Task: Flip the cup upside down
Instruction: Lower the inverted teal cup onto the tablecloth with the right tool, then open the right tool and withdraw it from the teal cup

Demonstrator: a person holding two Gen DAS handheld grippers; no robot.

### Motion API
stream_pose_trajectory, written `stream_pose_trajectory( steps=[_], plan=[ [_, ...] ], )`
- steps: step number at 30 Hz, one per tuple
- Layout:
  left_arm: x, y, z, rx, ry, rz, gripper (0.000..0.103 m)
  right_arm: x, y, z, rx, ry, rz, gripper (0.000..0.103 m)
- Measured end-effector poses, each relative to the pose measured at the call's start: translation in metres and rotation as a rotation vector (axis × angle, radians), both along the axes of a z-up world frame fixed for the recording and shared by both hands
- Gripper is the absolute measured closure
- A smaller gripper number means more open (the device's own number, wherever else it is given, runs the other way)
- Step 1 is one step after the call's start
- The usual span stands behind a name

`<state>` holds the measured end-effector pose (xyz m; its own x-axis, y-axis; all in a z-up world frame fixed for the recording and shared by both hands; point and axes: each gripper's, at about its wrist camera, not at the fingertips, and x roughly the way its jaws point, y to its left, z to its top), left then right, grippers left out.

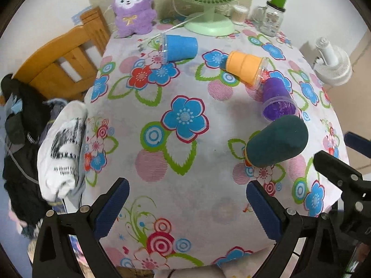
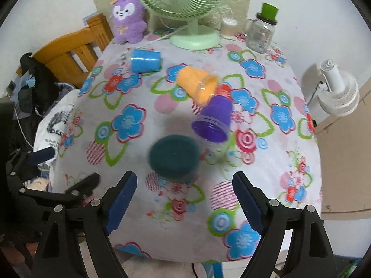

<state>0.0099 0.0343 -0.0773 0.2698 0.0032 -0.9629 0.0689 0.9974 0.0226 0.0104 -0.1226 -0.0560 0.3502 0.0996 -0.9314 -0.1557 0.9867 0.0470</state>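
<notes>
Several cups lie on their sides on the flowered tablecloth. A dark teal cup lies at the right in the left wrist view; in the right wrist view its base faces me, blurred, just beyond my right gripper, which is open and empty. A purple cup lies behind it, with an orange cup and a blue cup further back. My left gripper is open and empty near the table's front edge.
A green fan, a purple plush toy and a glass jar with a green lid stand at the back. A wooden chair with clothes is at the left. A white fan is off the right edge.
</notes>
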Motion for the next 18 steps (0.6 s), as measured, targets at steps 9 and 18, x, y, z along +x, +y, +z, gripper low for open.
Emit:
stream_pose_trajectory(
  steps=[9,18],
  plan=[
    [-0.011,-0.030,0.023,-0.021,-0.033,0.148,0.001,0.000,-0.046,0.014,-0.006,-0.051,0.040,0.016],
    [-0.015,-0.056,0.060,-0.020,-0.089,0.205,0.001,0.003,-0.076,0.031,-0.015,-0.072,0.049,0.016]
  ],
)
